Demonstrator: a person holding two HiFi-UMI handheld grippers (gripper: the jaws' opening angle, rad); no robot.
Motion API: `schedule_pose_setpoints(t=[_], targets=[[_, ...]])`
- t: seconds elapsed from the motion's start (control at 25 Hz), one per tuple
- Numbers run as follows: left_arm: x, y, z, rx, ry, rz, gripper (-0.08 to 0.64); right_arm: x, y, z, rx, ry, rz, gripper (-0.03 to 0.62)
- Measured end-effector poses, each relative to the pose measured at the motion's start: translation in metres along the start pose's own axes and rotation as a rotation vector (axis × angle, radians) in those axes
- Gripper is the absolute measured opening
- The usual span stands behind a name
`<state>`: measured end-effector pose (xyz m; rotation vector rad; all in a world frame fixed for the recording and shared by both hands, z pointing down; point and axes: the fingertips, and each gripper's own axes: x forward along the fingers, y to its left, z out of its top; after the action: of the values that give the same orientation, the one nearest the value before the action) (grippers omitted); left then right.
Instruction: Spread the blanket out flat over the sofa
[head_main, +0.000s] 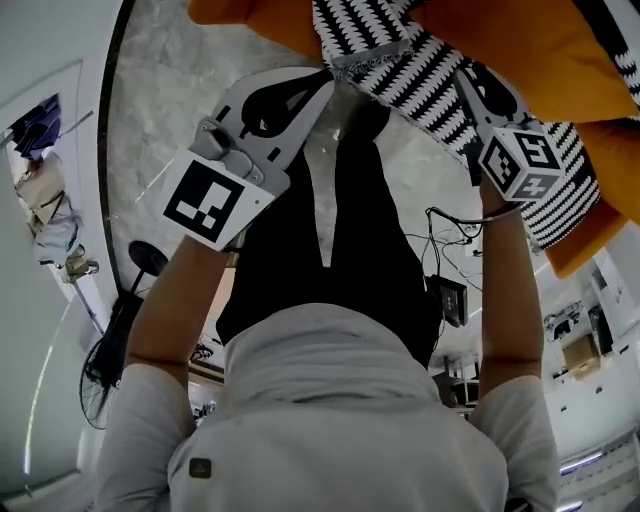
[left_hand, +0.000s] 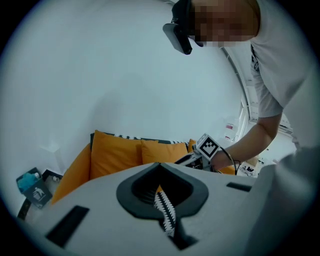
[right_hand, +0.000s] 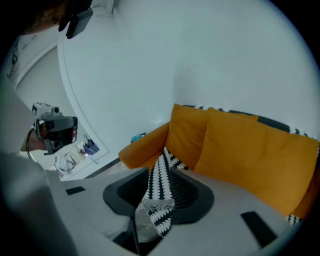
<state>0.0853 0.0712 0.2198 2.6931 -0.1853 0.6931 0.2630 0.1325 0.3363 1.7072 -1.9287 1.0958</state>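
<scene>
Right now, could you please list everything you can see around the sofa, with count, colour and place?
black-and-white zigzag blanket: one, lying on the sofa, an edge running into both grippers
orange fabric sofa: one, against the white wall
orange back cushions: two in clear view, side by side on the sofa
black fan: one, on the floor, left
left gripper: grey, shut on the blanket
right gripper: grey, jaws apart, blanket loose between them
</scene>
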Motion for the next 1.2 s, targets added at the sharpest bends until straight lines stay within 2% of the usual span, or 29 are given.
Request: schedule_pose_setpoints(t=[0.24, 0.44, 0.6, 0.92, 1.2], targets=[[0.043, 0.032, -0.057, -0.033, 0.046, -0.032, 0.009, 0.099, -0.033, -0.074, -0.020, 0.121, 0.006, 0.146], [0.071, 0.055, -0.113, -0.057, 0.094, -0.050, 0.009, 0.179, -0.064, -0.137, 0.020, 0.192, -0.009, 0.146], [0.084, 0.066, -0.145, -0.094, 0.122, -0.057, 0.009, 0.218, -0.088, -0.173, 0.067, 0.235, -0.031, 0.146], [0.089, 0.076, -0.183, -0.153, 0.161, -0.056, 0.009, 0.250, -0.097, -0.204, 0.090, 0.287, -0.006, 0.146], [0.082, 0.085, -0.188, -0.189, 0.154, -0.045, 0.009, 0.255, -0.077, -0.202, 0.015, 0.307, -0.022, 0.142]])
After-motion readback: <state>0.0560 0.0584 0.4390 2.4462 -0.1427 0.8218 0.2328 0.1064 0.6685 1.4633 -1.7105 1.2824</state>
